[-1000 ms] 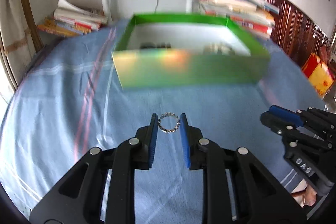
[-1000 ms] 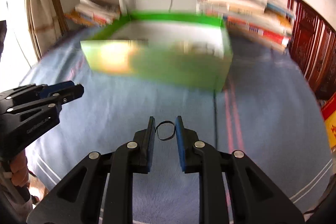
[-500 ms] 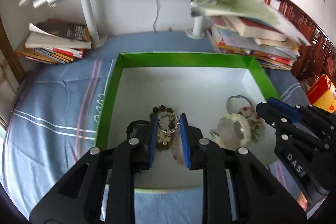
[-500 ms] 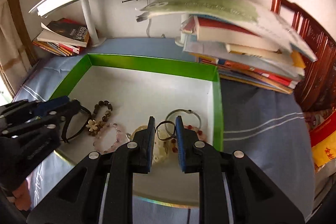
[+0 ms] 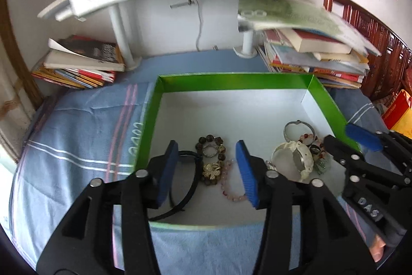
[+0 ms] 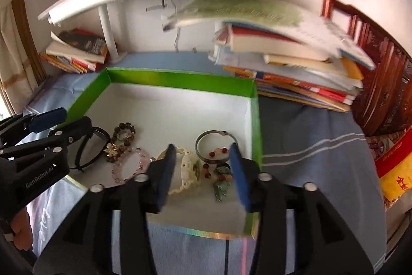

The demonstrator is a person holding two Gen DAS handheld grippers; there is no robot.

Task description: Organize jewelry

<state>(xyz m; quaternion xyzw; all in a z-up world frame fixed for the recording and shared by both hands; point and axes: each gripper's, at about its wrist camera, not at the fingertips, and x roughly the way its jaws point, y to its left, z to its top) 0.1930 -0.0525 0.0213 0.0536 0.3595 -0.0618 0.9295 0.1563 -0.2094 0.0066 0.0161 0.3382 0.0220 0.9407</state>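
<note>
Jewelry lies gathered on the white floor of the green-walled box (image 5: pixel 231 81), near its front edge, and both grippers hang over it pointing steeply down. Left gripper (image 5: pixel 207 166) — jaws opening, roughly half spread, nothing pinched between the blue pads; through the gap you see the small silver ring (image 5: pixel 209 150) lying inside the dark bead bracelet (image 5: pixel 210 146), with the gold flower charm (image 5: pixel 211 170) and the pink bead bracelet (image 5: pixel 230 183) just below. A black band (image 5: pixel 186 175) loops under the left finger. Right gripper (image 6: pixel 203 169) — jaws opening too, about as wide, and empty; beneath its gap sit the white watch (image 6: pixel 189 173), the metal bangle (image 6: pixel 213 145) and a scatter of red beads (image 6: pixel 219 151) beside a green pendant (image 6: pixel 221 187). Whether a thin black ring lies among them I cannot tell.

So everything is down in the box, directly below and ahead of the fingertips, and apart from the pads. My read: both drops are done, and any next piece lies outside the box — neither view shows one on the blue striped cloth (image 5: pixel 85 135), so neither hand is clearly nearer.
</note>
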